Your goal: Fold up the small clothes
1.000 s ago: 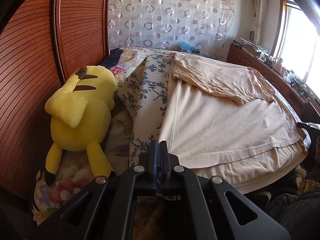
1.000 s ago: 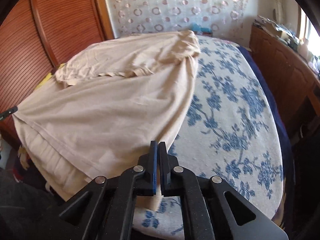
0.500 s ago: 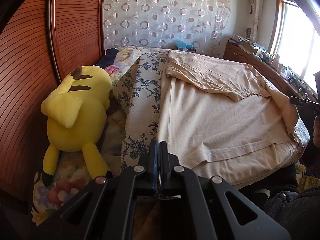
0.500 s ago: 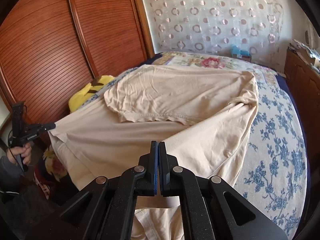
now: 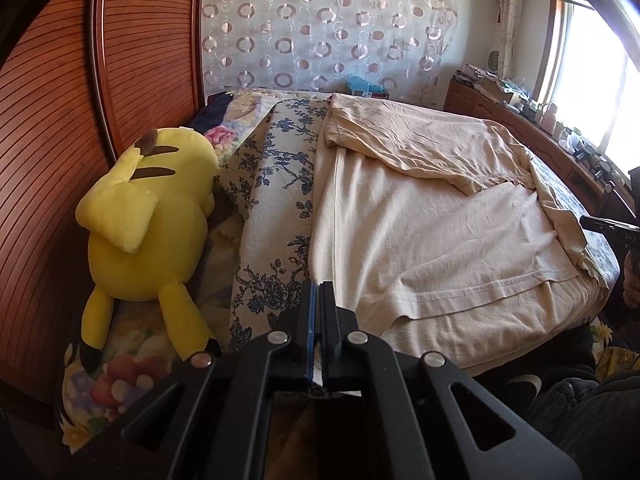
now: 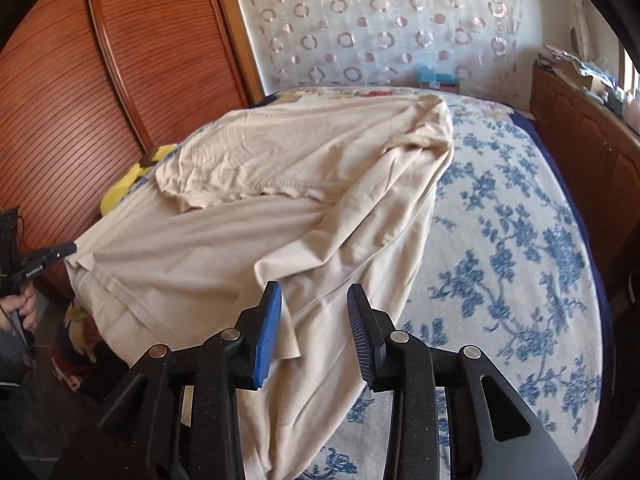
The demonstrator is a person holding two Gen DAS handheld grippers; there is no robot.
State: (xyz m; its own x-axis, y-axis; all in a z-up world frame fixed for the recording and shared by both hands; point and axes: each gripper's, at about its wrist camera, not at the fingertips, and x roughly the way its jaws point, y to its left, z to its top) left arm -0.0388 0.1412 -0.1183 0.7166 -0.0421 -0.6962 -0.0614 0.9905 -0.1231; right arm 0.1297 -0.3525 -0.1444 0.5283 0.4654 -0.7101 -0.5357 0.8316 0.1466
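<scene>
Beige shirt (image 6: 248, 248) is lying spread across the floral bedspread (image 6: 512, 240), ahead of both tongs. Left gripper (image 5: 318, 300) is pinching its near hem corner, jaws closed. Right gripper (image 6: 314, 304) is opening, cloth lying loose between its pads without being pressed.

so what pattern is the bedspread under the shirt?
Blue flowers on white bedspread; right wrist view.
</scene>
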